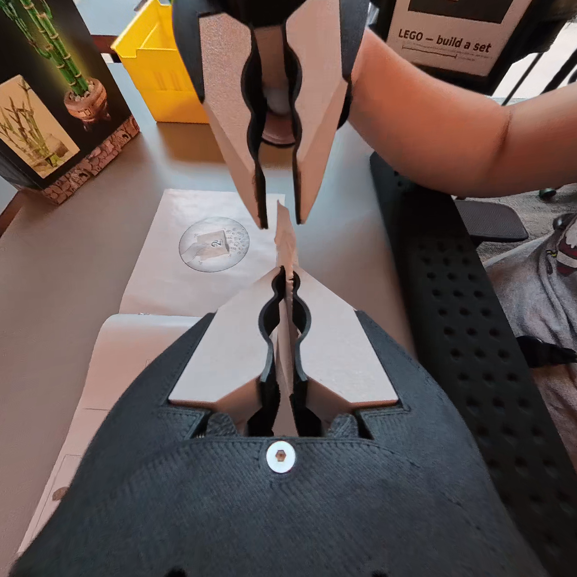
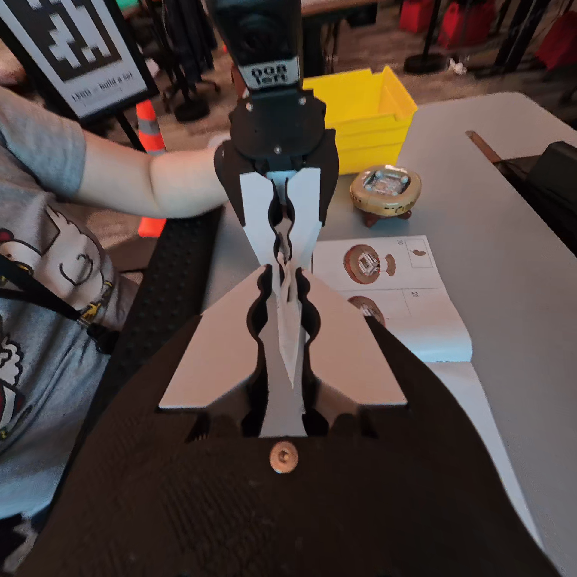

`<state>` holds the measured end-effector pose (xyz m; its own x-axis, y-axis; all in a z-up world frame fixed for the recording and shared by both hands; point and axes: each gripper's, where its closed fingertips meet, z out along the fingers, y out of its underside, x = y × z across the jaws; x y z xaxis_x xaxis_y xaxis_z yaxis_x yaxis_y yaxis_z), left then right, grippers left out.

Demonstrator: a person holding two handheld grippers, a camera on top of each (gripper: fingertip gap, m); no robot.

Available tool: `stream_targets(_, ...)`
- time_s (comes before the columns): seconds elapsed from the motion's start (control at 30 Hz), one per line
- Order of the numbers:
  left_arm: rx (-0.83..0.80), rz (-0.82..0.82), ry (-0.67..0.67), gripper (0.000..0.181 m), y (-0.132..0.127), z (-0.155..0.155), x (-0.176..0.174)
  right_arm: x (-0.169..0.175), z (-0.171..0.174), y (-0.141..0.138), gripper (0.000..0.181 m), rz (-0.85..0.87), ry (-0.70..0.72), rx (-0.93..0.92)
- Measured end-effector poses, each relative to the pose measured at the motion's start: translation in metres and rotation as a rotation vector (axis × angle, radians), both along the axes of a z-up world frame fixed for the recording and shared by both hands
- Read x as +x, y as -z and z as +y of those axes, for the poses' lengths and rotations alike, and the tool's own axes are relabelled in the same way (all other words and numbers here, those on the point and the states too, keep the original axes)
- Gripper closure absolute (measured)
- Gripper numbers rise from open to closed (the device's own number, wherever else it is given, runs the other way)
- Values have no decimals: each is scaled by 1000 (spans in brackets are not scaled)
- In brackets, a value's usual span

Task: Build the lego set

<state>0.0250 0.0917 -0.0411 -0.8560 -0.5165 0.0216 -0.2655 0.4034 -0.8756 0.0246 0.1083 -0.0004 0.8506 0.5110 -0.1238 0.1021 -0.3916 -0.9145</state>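
Observation:
A pale paper bag piece [image 1: 285, 243] runs edge-on between my two grippers above the table. My left gripper [image 1: 286, 271] is shut on one end of it, and the paper passes back between its pads. In the right wrist view the left gripper [image 2: 282, 260] also shows pinching the paper [image 2: 288, 327]. My right gripper [image 2: 283, 268] is open, with the paper standing loose between its fingers. In the left wrist view the right gripper [image 1: 281, 223] faces me, its fingertips [image 1: 262, 223] apart on either side of the paper's tip.
The open instruction booklet [image 1: 187, 281] lies on the grey table [image 1: 62, 296] and also shows in the right wrist view [image 2: 390, 281]. A tan round Lego pot [image 2: 385, 190], a yellow bin [image 2: 368, 109] and the set's box [image 1: 46, 109] stand behind. A black perforated strip [image 1: 452, 312] lines the table's edge. The grippers are tip to tip, or close to it. Between my left fingertips and the tan round Lego pot [image 2: 385, 190] there is roughly 25 cm.

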Motion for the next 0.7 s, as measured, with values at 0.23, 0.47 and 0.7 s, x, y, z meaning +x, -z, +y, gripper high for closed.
stream_targets(0.23,11,19,-45,181,-5,17,1,-5,15,-3,168,-110,-94,-91)
stream_targets(0.47,52,30,-56,181,-1,20,0,-3,23,12,181,-183,-94,-40)
stream_targets(0.7,55,59,-60,181,0,21,-4,-6,23,11,181,-187,-91,0)
